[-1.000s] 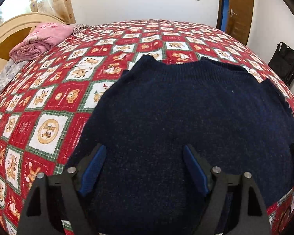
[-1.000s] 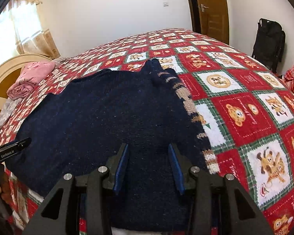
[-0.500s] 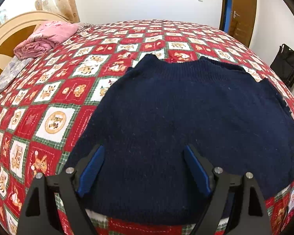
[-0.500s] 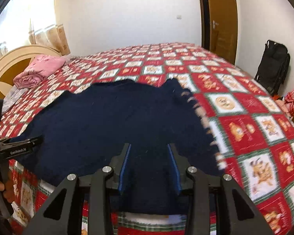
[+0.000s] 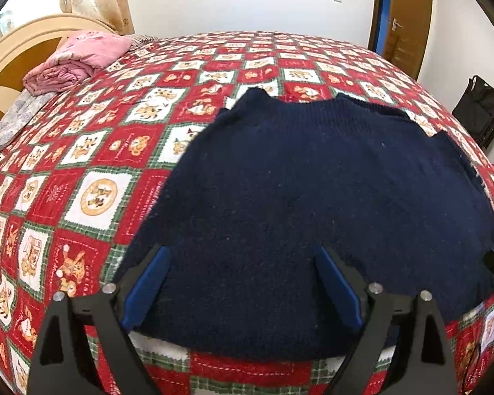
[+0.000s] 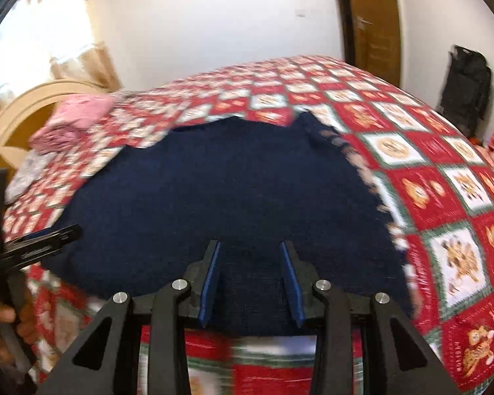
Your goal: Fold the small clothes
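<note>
A dark navy knitted sweater (image 5: 313, 181) lies flat on the red patchwork quilt (image 5: 92, 164), its near hem by the bed's front edge. It also shows in the right wrist view (image 6: 220, 181), with a brown-patterned strip along its right edge. My left gripper (image 5: 240, 253) is open and empty, above the sweater's near part. My right gripper (image 6: 249, 247) is open and empty, above the near hem. The left gripper also shows at the left of the right wrist view (image 6: 46, 240).
A folded pink blanket (image 5: 75, 62) lies at the far left by the wooden headboard (image 5: 13, 52). A black bag (image 5: 480, 112) stands on the floor at the right, near a wooden door (image 5: 408, 16). The right wrist view is blurred.
Both grippers have pulled back toward the bed's front edge and risen, so more quilt shows below the sweater's hem. The sweater lies still.
</note>
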Demonstrator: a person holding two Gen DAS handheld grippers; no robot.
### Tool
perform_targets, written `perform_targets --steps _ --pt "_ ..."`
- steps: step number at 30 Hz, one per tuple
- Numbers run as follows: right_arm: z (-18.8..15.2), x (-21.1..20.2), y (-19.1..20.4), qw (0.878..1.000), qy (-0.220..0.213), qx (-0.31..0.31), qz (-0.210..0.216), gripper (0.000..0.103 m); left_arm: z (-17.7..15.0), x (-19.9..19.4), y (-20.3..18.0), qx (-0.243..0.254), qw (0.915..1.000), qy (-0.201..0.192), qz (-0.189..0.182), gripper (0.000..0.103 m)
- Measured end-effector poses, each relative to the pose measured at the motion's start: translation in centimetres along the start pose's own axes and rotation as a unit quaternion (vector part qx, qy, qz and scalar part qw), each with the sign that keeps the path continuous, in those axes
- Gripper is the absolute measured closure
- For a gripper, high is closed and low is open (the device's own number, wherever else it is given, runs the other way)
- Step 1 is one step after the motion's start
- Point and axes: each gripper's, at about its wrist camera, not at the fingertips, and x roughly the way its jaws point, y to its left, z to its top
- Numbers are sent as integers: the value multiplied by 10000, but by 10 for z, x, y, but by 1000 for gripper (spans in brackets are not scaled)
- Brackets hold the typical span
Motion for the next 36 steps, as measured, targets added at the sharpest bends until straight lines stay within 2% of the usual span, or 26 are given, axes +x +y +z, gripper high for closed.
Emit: perform_targets --steps 3,6,11,13,15,17,19,21,23,26,28,33,36 --pt "-1 -2 25 9993 4 -303 228 65 5 -6 14 -245 9996 -82 88 6" --pt "-6 4 37 9985 138 -290 447 65 9 -10 32 -620 9978 -220 -1 2" --pt "-17 13 44 9971 388 -176 631 65 7 10 51 -1027 9945 99 -156 2" --pt "-19 13 46 9970 403 -230 614 65 2 24 55 -1177 9918 388 -314 2" --pt "-20 11 46 9970 394 -199 628 65 -6 39 60 -1420 9855 678 -630 1" --pt "-18 9 43 9973 357 -134 622 65 -10 33 61 -1505 9848 455 -735 1" --pt "-17 8 41 9973 349 -82 636 65 -10 33 64 -1553 9831 451 -857 2" --pt "-18 9 42 9971 371 -29 666 65 -11 30 67 -1655 9807 405 -959 8" --pt "-19 11 42 9966 416 12 716 65 -12 26 71 -1743 9792 378 -967 21" --pt "-21 11 44 9962 432 8 758 65 -14 23 71 -1760 9783 428 -1008 30" --pt "-21 10 44 9962 420 5 769 65 -12 23 69 -1704 9800 468 -916 30" --pt "-21 7 40 9963 397 63 763 65 -10 17 52 -1368 9892 414 -326 30" --pt "-22 9 37 9959 437 149 776 65 -10 12 48 -1223 9915 374 -236 30"
